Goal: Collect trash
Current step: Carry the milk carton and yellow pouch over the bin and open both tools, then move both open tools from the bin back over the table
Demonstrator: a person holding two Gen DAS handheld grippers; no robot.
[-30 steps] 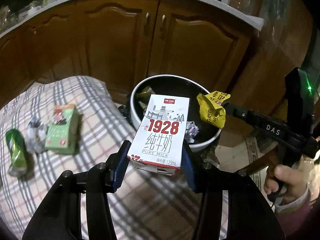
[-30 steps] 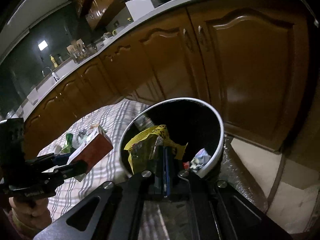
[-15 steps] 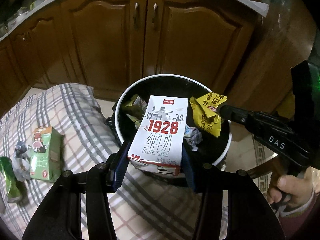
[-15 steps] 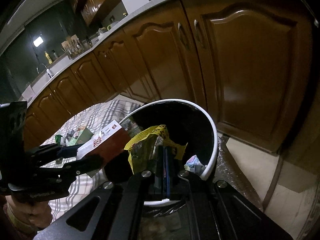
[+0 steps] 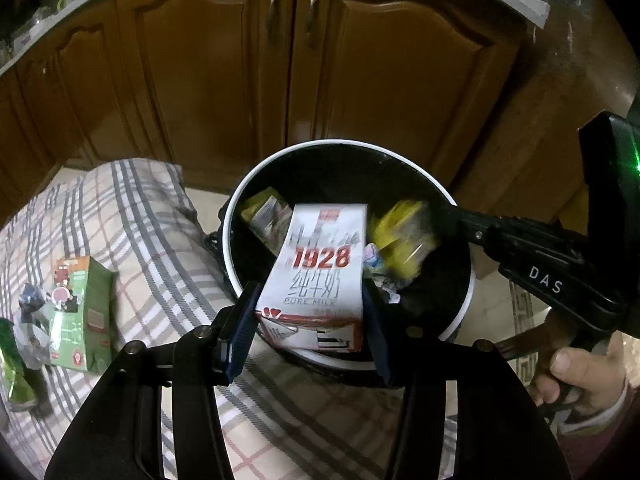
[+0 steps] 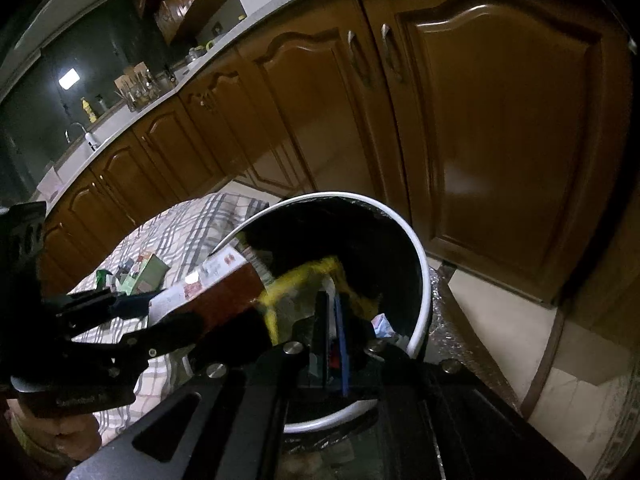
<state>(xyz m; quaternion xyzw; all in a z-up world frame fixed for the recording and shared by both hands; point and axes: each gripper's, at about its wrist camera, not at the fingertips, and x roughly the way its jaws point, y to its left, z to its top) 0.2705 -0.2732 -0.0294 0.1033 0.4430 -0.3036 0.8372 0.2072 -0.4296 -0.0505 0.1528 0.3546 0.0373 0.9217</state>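
Brown wooden cabinet doors with metal handles under a grey countertop. Plaid cloth over the surface. Sink faucet far left, tiled floor right.

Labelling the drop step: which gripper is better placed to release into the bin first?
Right. Its yellow wrapper hangs well inside the bin; the left gripper's milk carton sits over the near rim.
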